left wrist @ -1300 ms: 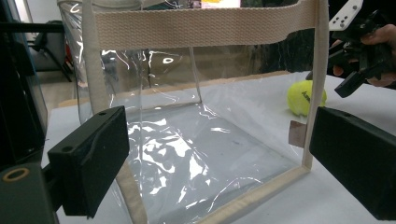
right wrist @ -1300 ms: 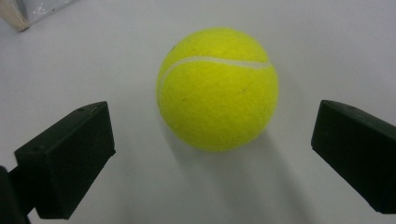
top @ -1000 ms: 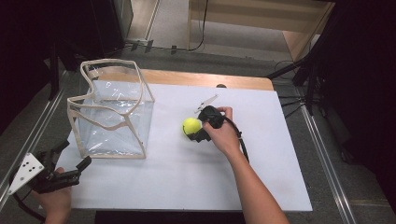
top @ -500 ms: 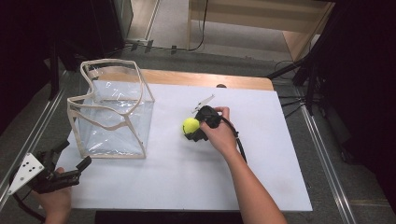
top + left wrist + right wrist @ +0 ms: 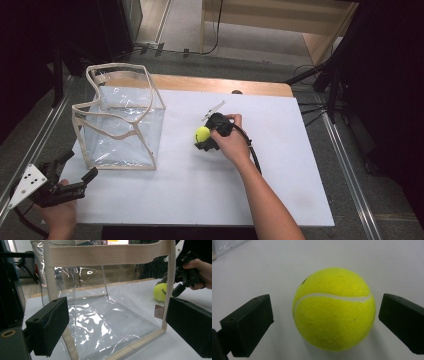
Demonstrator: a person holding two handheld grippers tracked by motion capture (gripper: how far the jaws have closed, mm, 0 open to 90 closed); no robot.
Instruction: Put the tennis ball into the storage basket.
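The desk (image 5: 200, 200) is carrying a plain white sheet, with a strip of bare wood showing along its far edge. Grey floor is running around it; metal rails are lying along both sides, and cables are trailing across the floor beyond the far edge. A light wooden frame is standing in the background, and the rest of the room is sitting in darkness.

The tennis ball (image 5: 202, 133) is resting on the white surface near the middle of the desk, to the right of the clear bag (image 5: 120, 125). The bag is standing upright with its top open, its beige webbing trim outlining the edges.

The right gripper (image 5: 324, 322) is sitting low at the ball, jaws spread, one on either side of it; in the right gripper view a narrow gap is showing between each jaw and the felt, so it is not pinching yet.

The left gripper (image 5: 117, 325) is hovering at the near left corner of the desk, jaws spread wide and holding nothing, facing the bag's near wall.
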